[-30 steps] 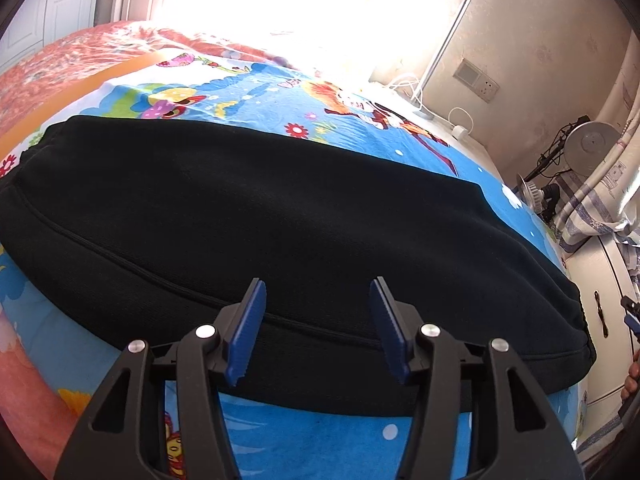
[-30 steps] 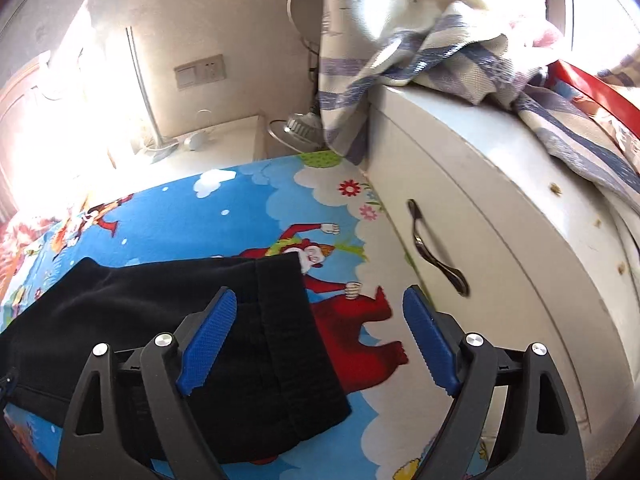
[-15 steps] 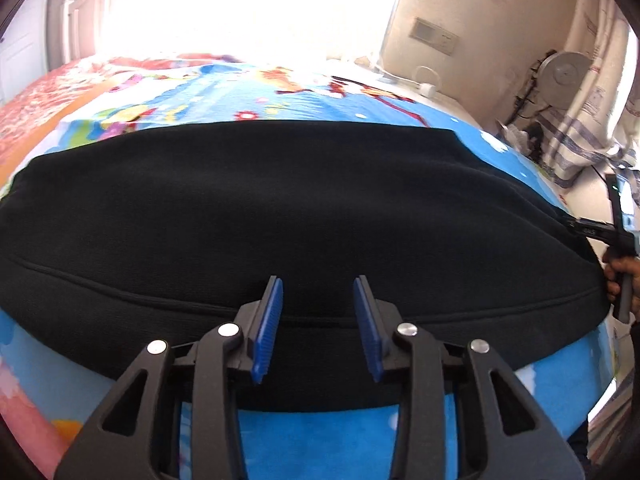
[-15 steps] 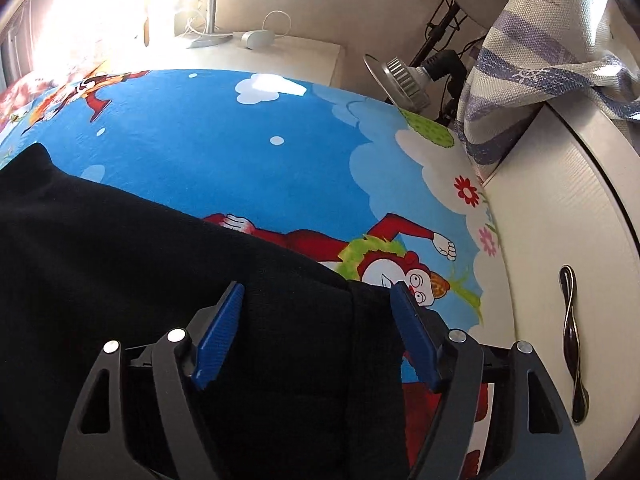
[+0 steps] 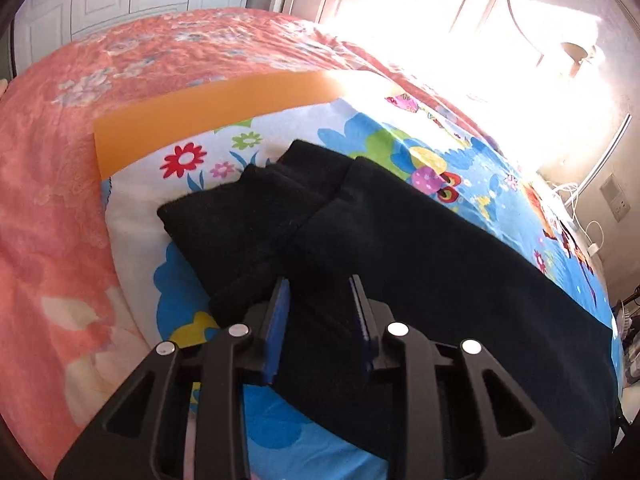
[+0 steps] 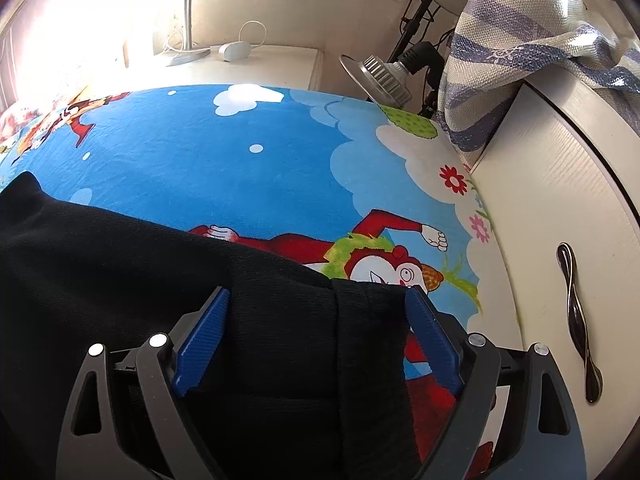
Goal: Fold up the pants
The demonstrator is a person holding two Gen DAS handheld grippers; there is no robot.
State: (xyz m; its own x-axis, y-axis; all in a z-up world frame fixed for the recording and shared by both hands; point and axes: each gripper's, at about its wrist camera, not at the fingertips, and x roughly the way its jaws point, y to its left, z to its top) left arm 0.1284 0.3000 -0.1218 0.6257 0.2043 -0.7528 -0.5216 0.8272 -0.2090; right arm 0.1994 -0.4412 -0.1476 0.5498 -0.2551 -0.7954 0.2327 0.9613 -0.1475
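Observation:
Black pants (image 5: pixel 420 248) lie flat, folded lengthwise, on a cartoon-print blue sheet (image 5: pixel 400 136). In the left wrist view the leg cuffs (image 5: pixel 240 216) lie at the left end. My left gripper (image 5: pixel 320 292) is open with its blue pads over the near edge of the legs, close to the cuffs. In the right wrist view the waistband end (image 6: pixel 360 340) of the pants (image 6: pixel 120 280) lies between the wide-open pads of my right gripper (image 6: pixel 316 304). Neither gripper holds fabric.
A pink floral bedspread (image 5: pixel 60 200) with an orange strip (image 5: pixel 208 108) lies left of the sheet (image 6: pixel 200 160). A white cabinet (image 6: pixel 560 220) with a metal handle (image 6: pixel 576 320) stands right of the bed, a striped towel (image 6: pixel 520 40) on it. A nightstand (image 6: pixel 260 60) and a fan (image 6: pixel 384 76) stand behind.
My left gripper has swung left along the pants to the cuff end. My right gripper has moved a little further onto the waistband end and stays open.

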